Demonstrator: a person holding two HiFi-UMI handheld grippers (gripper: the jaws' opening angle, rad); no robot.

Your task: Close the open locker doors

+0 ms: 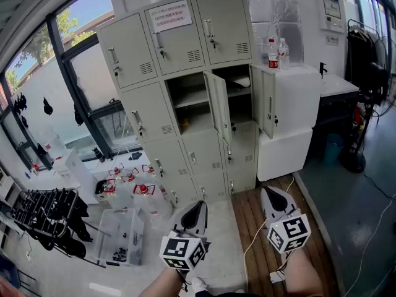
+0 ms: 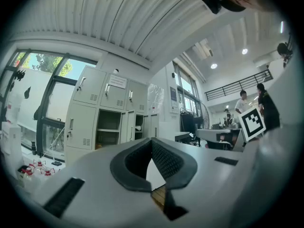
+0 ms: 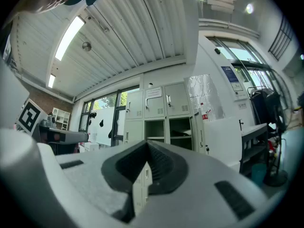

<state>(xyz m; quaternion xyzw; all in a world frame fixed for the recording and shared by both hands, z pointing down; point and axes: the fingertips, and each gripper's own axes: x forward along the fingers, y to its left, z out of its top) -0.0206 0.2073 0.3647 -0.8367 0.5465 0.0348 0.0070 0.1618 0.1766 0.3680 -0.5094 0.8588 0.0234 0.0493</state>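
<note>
Standing well back from the locker bank (image 1: 179, 73), the person holds both grippers low and roughly level, aimed at the cabinets. None of the doors is within reach. The left gripper (image 1: 197, 206) has its jaws clenched tight with nothing between them, and so does the right gripper (image 1: 271, 194). That fits the job, since a door needs a push rather than a grasp, and closed jaws make a firm, blunt tip for pushing.

The task's things sit in the middle row of the bank, where two compartments gape with bare shelves showing. The middle open door (image 1: 218, 110) juts out toward the viewer between the two openings. The right open door (image 1: 268, 107) stands swung out just beside the white cabinet (image 1: 297, 104), which carries a few bottles (image 1: 273, 53). Both doors seem to be hinged on their right edges, so each should swing leftward to shut. Every other door in the bank looks closed.

Nothing of the task appears done, and the person must first get nearer. Jugs (image 1: 133, 187) crowd the floor to the left of the lockers, so the wooden flooring (image 1: 247, 218) ahead is probably the easier way in.
</note>
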